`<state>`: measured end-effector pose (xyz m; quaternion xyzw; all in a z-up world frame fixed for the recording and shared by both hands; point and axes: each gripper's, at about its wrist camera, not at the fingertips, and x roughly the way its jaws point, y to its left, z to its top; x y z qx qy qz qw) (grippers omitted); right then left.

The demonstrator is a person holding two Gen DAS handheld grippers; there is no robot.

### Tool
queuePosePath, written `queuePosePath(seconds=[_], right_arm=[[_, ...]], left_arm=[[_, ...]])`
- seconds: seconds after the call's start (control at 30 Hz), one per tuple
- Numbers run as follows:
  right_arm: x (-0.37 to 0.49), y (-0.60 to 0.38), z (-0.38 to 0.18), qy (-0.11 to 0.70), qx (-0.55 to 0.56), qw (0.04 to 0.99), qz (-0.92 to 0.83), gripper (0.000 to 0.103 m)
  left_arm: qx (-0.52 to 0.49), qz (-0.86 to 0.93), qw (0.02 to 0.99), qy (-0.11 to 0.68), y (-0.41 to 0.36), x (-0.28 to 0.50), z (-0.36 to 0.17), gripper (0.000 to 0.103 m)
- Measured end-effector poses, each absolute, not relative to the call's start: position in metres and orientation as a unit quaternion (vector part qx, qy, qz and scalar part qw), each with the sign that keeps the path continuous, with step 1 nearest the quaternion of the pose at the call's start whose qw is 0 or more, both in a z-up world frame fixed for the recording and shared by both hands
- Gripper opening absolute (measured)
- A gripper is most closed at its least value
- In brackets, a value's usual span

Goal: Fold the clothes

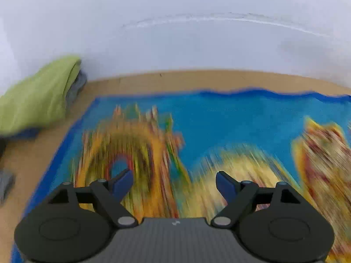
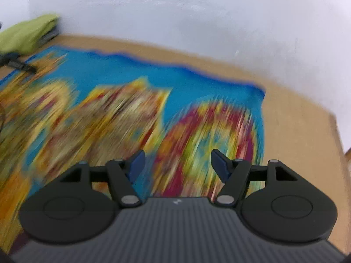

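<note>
- Blue printed cloth [image 1: 230, 118] lies spread on the wooden table [image 1: 153, 81].
- Left gripper [image 1: 174, 183] and right gripper [image 2: 177, 164]: fingers wide apart, holding nothing.
- Green folded garment [image 1: 37, 96] beside the cloth.

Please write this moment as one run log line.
left gripper open | right gripper open | blue printed cloth flat on table | unheld

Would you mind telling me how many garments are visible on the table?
At least 3: the blue patterned cloth spread flat, and a green garment atop a grey one, stacked at the far-left corner. Others may be hidden.
</note>
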<state>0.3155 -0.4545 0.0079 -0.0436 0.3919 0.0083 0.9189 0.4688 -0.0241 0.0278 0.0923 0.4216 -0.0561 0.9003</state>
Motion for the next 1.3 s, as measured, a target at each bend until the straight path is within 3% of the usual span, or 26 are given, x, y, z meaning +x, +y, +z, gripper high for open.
queuePosePath(seconds=[0.27,0.57,0.73,0.83,1.07,1.23,1.3], right_arm=[[0.159,-0.424,-0.001,0.418,0.013,0.908,0.036,0.068],[0.054,-0.43,-0.02,0.465,0.017,0.884,-0.037,0.071],[0.02,-0.444,-0.018,0.489,0.032,0.864,-0.116,0.072],[0.024,-0.43,-0.007,0.452,0.048,0.879,-0.143,0.072],[0.114,-0.343,0.005,0.376,0.09,0.91,-0.15,0.071],[0.167,-0.297,-0.026,0.389,0.112,0.894,-0.19,0.07],[0.168,-0.284,-0.032,0.394,0.08,0.892,-0.209,0.071]], left_arm=[[-0.005,-0.015,0.872,0.489,-0.02,0.272,0.015,0.085],[0.0,0.003,0.857,0.515,-0.002,0.194,0.025,0.084],[0.006,0.029,0.867,0.497,0.039,0.205,0.036,0.084],[-0.013,0.029,0.871,0.49,0.071,0.231,0.038,0.084],[0.034,-0.056,0.883,0.465,0.089,0.342,0.029,0.084],[0.088,-0.068,0.871,0.478,0.096,0.409,-0.005,0.079],[0.096,-0.055,0.872,0.476,0.107,0.42,-0.016,0.086]])
